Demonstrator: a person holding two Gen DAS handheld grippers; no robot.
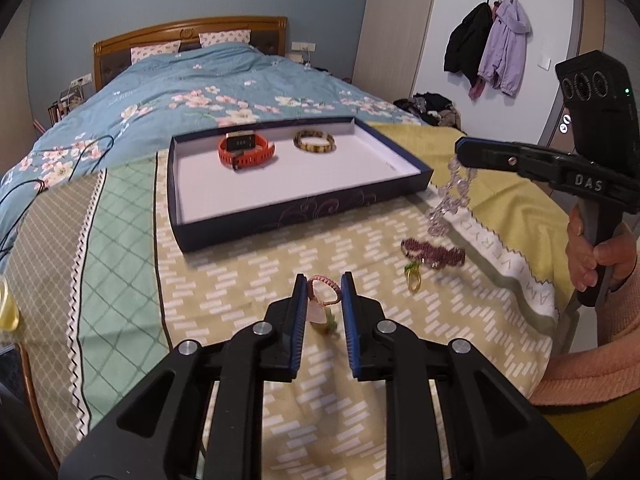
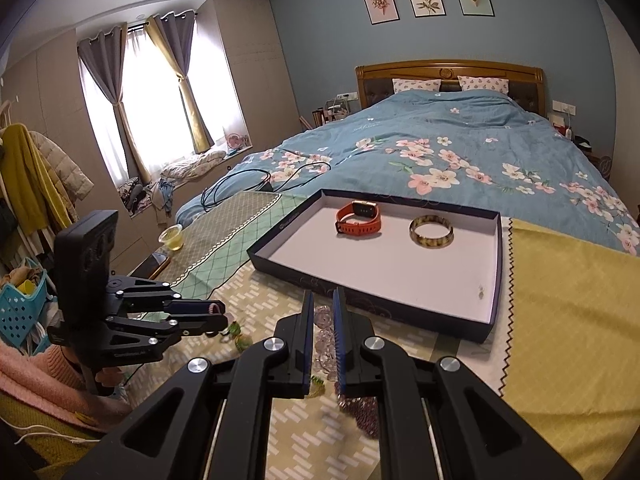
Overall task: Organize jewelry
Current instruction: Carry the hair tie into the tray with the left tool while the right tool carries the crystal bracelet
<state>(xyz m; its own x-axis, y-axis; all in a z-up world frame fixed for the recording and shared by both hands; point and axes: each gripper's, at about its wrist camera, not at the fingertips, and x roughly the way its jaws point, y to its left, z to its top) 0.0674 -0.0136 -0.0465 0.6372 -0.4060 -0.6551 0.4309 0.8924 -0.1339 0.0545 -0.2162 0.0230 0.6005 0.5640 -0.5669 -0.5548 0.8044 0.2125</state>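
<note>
My left gripper [image 1: 324, 280] is shut on a pink braided bracelet [image 1: 325, 289], whose pale and green charms hang under it just above the patterned cloth. My right gripper [image 2: 323, 296] is shut on a clear crystal bead strand [image 2: 325, 322], which dangles to the right of the tray [image 1: 450, 196]. The dark blue tray [image 1: 224, 228] with a white floor lies on the bed ahead. It holds an orange smartwatch [image 1: 245, 151] and an amber bangle [image 1: 314, 142]. A purple bead bracelet [image 1: 434, 252] and a green-and-gold ring [image 1: 414, 276] lie on the cloth.
The tray rests on patterned cloths spread over a blue floral duvet [image 2: 460, 152]. Black cables [image 2: 256, 184] trail over the duvet at the left. A cup of yellow liquid [image 2: 172, 236] and a phone [image 2: 154, 262] sit at the left bed edge. A person's hand [image 1: 592, 252] grips the right handle.
</note>
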